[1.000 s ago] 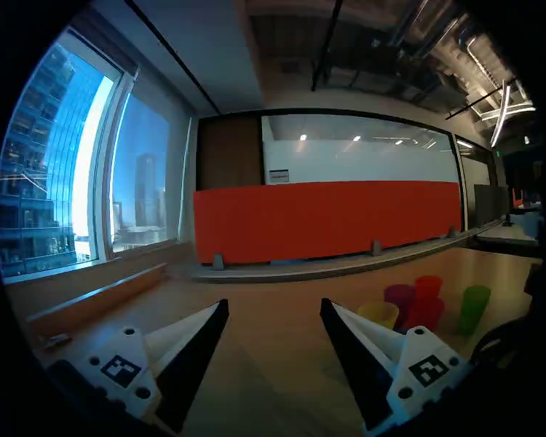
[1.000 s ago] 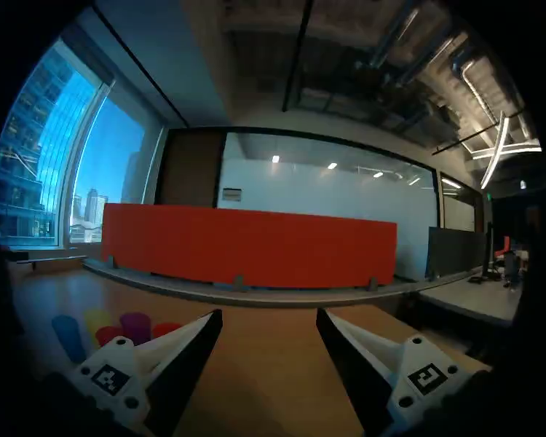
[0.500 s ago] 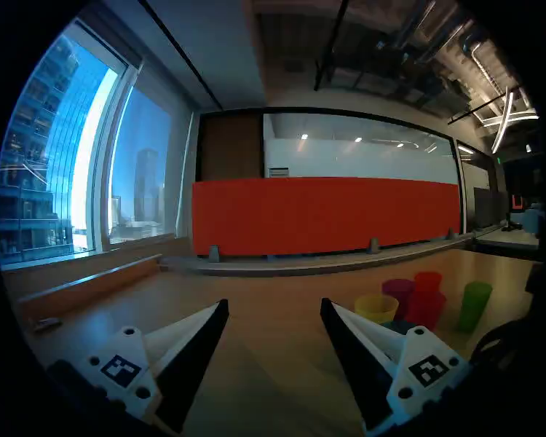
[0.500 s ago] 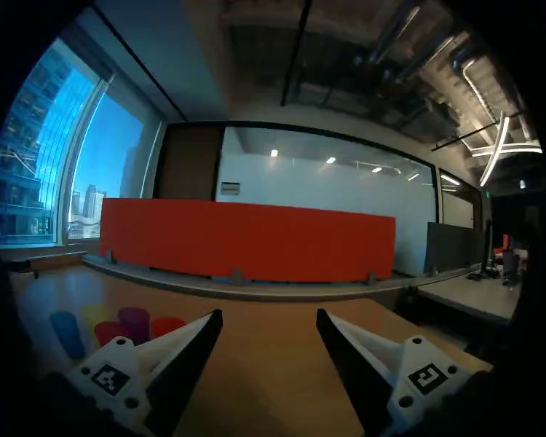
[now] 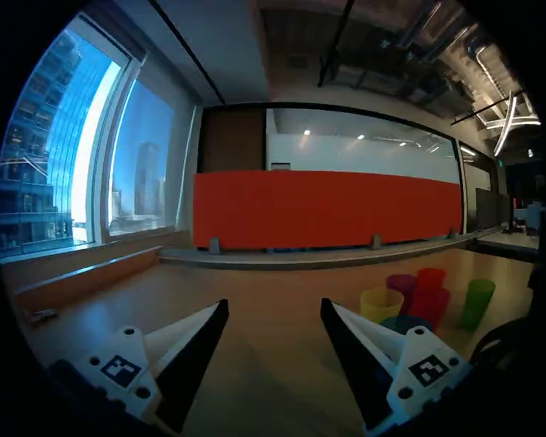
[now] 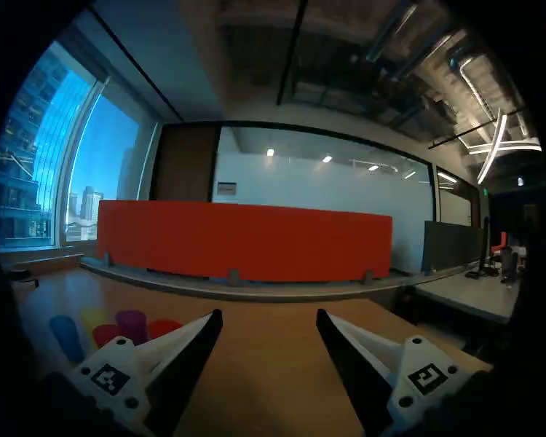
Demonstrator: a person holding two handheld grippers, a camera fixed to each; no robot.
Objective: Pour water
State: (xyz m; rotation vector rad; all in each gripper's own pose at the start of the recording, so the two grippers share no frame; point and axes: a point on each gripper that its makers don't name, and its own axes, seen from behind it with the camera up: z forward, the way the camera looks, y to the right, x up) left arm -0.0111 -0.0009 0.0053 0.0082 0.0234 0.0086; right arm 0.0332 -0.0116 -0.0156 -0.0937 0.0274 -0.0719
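A cluster of plastic cups stands on the wooden table point(image 5: 273, 320). In the left gripper view it sits to the right: a yellow cup point(image 5: 381, 304), a purple cup point(image 5: 402, 285), a red cup point(image 5: 431, 279), a magenta cup point(image 5: 433, 306), a green cup point(image 5: 478, 301) and a teal rim point(image 5: 404, 324) behind the right finger. My left gripper point(image 5: 273, 309) is open and holds nothing, left of the cups. In the right gripper view the cups are low at the left: a blue cup point(image 6: 67, 337), a yellow cup point(image 6: 92, 319), a purple cup point(image 6: 131, 325), red ones point(image 6: 164, 328). My right gripper point(image 6: 269, 320) is open and holds nothing.
An orange partition point(image 5: 324, 207) runs along the far edge of the table point(image 6: 273, 364). Tall windows point(image 5: 54, 160) line the left wall above a wooden ledge point(image 5: 84, 273). Another desk point(image 6: 469, 291) with items stands at the right.
Both views have tipped slightly downward, so the cups and the partition sit a little higher or closer in frame. Both grippers stay open.
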